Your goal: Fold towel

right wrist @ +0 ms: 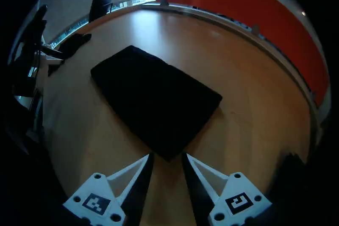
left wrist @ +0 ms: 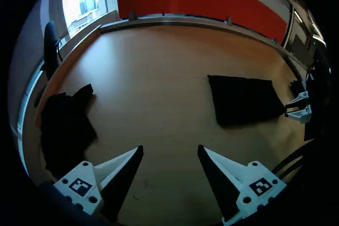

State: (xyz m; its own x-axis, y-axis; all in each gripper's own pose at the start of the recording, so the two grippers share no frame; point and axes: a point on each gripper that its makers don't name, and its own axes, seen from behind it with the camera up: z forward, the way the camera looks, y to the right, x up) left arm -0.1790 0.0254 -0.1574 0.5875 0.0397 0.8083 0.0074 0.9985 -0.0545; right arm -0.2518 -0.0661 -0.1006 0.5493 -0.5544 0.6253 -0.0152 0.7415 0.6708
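Black cloth towel (right wrist: pixel 156 103) found lying flat on the light wooden counter (left wrist: pixel 161 77), folded into a neat rectangle; folding judged done or nearly so.
Right gripper (right wrist: pixel 167 154) held at the towel's near corner, fingers narrowly parted, no grasp seen. Left gripper (left wrist: pixel 169 146) held over bare counter, fingers spread wide, empty. Crumpled dark cloth (left wrist: pixel 63 128) noted well apart near the counter's edge, unfolded, possibly left to do.
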